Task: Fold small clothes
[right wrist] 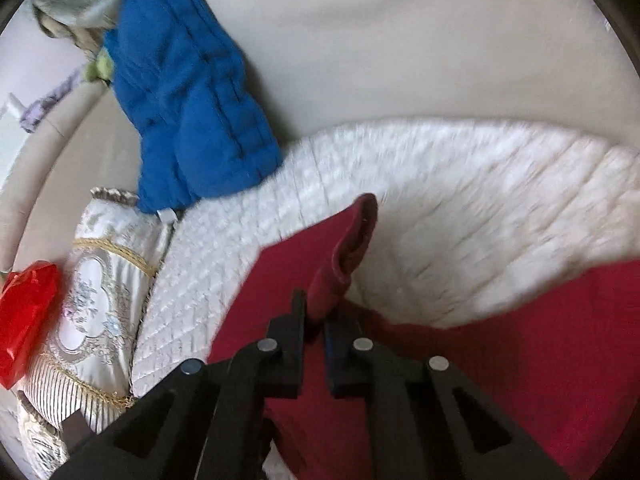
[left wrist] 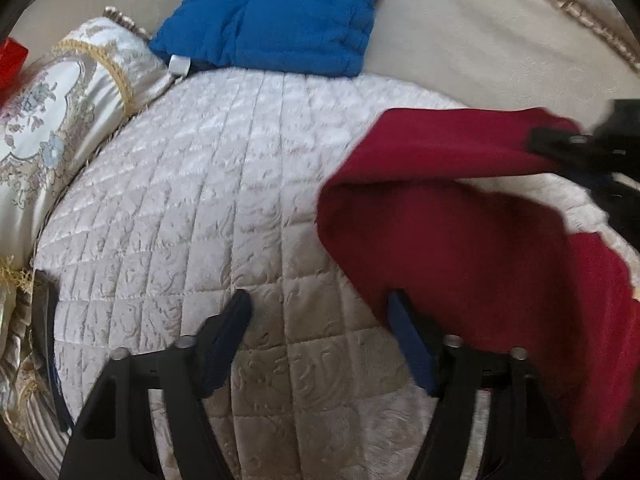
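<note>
While the right gripper (right wrist: 316,312) pinches the red cloth (right wrist: 520,380) (lifted edge).

Your left gripper (left wrist: 318,312) points steeply down over the near part of the quilted pad, jaws standing apart with nothing pressed between the pads; its right-hand finger (left wrist: 408,336) sits at the rim of the red cloth. Your right gripper (right wrist: 314,312) tilts down toward the pad's near right side, its jaws closed on a raised fold of that cloth.
</note>
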A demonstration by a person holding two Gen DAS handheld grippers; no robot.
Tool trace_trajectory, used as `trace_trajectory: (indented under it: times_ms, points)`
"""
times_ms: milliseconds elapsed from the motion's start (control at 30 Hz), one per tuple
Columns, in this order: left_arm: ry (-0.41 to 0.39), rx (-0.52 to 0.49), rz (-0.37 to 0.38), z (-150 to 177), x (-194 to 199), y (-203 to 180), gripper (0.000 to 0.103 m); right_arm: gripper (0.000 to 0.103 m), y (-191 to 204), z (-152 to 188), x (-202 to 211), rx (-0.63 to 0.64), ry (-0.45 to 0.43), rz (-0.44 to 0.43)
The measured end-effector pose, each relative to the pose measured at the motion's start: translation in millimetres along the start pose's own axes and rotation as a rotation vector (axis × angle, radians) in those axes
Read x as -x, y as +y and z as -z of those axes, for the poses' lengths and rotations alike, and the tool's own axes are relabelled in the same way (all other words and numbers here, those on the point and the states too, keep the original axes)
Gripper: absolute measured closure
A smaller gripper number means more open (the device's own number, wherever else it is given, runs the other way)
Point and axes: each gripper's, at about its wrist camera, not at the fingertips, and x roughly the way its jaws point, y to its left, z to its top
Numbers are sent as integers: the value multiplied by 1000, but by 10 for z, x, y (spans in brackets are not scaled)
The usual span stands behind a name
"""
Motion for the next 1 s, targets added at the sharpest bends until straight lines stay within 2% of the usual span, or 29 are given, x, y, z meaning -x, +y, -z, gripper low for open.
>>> trace_trajectory:
  times_ms: [67,167,267,367,533,633,733,767,800,867,900,967,1000]
  points:
    - [-83,-19,102,6,234,-38,64,96,-1,-23,344,26,-51,23]
    - [-239,-100,211,67,641,-142,64,96,-133,-81,1011,35,-141,74]
    - [-291,-150,325,142,859,-209,64,96,-322,-70,1592,28,-212,129]
    - [-255,-141,354,163,843,-203,64,96,-574,48,2139,32,-265,229]
    - [-220,-117,345,183,793,-214,64,96,-1107,327,2688,-31,-283,388]
    - [-205,-144,352,199,761,-279,64,96,-1460,509,2830,-106,-275,465]
    - [-174,-204,327,268,708,-410,64,96,-1791,678,2783,-144,-216,609]
    - [-161,-221,320,281,688,-444,64,94,-1867,721,2750,-162,-186,632]
    - [-149,-238,308,300,664,-472,64,92,-1945,761,2712,-185,-146,648]
    - [-127,-265,283,334,621,-517,64,76,-1961,793,2682,-206,-112,646]
    - [-113,-272,283,339,597,-528,64,72,-1898,786,2693,-195,-121,629]
    - [-85,-272,293,344,553,-536,64,51,-1713,759,2722,-149,-155,578]
    - [-71,-272,301,353,533,-547,64,48,-1568,722,2683,-111,-164,536]
